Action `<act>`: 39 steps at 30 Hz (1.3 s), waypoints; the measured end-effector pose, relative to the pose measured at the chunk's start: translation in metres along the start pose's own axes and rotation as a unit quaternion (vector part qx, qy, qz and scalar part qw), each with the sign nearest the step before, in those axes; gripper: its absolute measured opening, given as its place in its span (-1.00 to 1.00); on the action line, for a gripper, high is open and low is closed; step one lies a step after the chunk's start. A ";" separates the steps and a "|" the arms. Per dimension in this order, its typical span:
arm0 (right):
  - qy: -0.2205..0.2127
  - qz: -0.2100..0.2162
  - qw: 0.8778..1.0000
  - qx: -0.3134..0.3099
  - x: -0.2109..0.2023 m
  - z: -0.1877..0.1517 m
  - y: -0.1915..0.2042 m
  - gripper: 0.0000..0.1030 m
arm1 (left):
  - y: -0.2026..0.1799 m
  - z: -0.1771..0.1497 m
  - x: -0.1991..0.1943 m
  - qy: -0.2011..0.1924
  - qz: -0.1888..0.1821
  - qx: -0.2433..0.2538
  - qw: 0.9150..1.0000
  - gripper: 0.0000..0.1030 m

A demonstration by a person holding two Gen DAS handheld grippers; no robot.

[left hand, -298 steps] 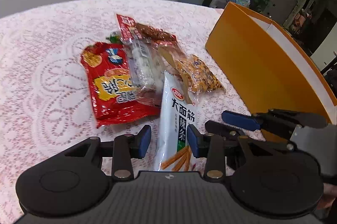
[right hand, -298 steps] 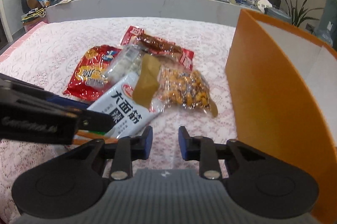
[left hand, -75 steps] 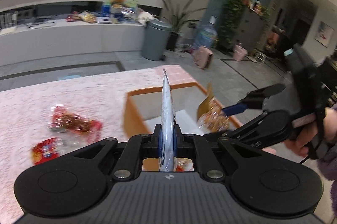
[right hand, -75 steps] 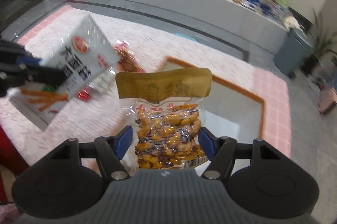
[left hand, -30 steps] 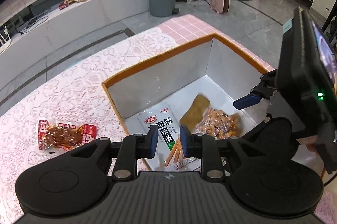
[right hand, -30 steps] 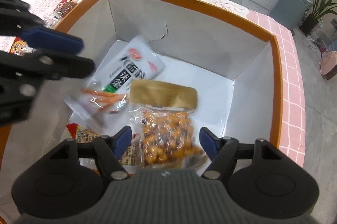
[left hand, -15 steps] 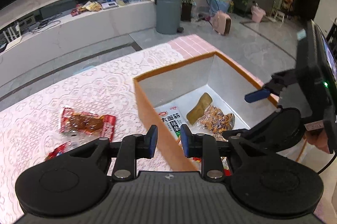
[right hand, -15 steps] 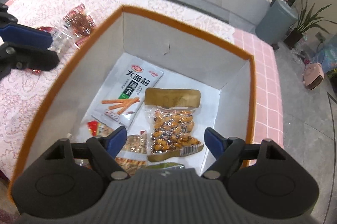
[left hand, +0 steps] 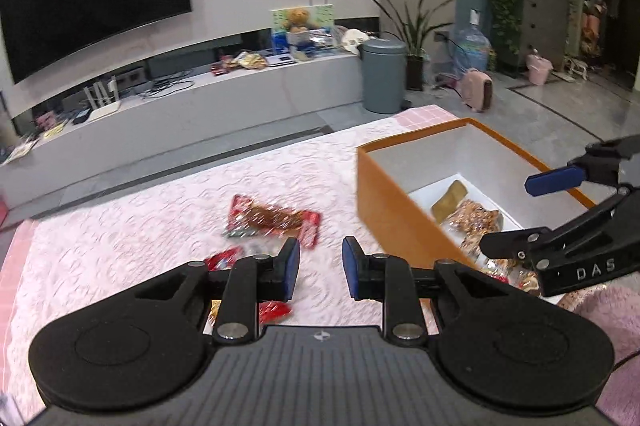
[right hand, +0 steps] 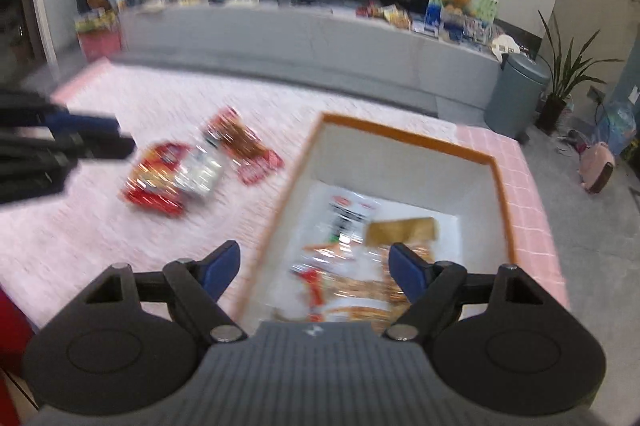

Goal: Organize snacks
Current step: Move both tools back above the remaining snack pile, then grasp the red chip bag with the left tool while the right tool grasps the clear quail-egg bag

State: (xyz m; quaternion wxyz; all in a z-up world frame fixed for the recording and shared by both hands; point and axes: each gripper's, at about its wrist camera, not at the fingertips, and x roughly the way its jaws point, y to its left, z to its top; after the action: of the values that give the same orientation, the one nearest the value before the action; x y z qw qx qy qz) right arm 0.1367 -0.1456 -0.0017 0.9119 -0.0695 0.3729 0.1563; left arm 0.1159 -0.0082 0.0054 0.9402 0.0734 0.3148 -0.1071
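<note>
My left gripper hovers open over the pink lace tablecloth, its narrow gap empty. Just ahead lie a red-brown snack packet and a red packet. The right wrist view shows these blurred, with a clear packet between them. My right gripper stands wide open and empty above the near-left edge of the orange box. In the box lie a white spicy-strip packet, a peanut packet and other packets near the front.
The box stands at the table's right end, near the edge. Beyond the table are a long grey TV bench, a grey bin and potted plants. My left gripper shows at the left edge of the right wrist view.
Both grippers have pulled up and swung left from the box toward the loose packets on the cloth. The white packet and peanut packet dropped earlier stay in the box.
</note>
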 end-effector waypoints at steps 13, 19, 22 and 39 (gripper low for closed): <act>-0.089 -0.038 0.995 -0.002 -0.002 -0.034 0.101 0.58 | 0.060 -0.059 -0.020 0.000 0.001 -0.100 0.995 -0.43; -0.062 -0.021 0.998 0.023 0.017 -0.045 0.116 0.67 | 0.078 -0.079 -0.010 0.026 -0.003 -0.128 0.991 -0.37; -0.051 -0.023 0.998 0.024 0.030 -0.046 0.125 0.69 | 0.085 -0.089 -0.007 0.030 -0.010 -0.137 0.990 -0.34; -0.023 -0.026 0.999 0.024 0.107 -0.018 0.126 0.60 | 0.127 -0.075 0.059 0.067 -0.032 -0.182 0.980 -0.19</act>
State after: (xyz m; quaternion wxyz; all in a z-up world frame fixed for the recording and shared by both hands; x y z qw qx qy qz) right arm 0.1540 -0.0062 -0.0910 0.9256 -0.0536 0.3533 0.1250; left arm 0.1501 0.1206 -0.0811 0.9105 -0.1020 0.3939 -0.0734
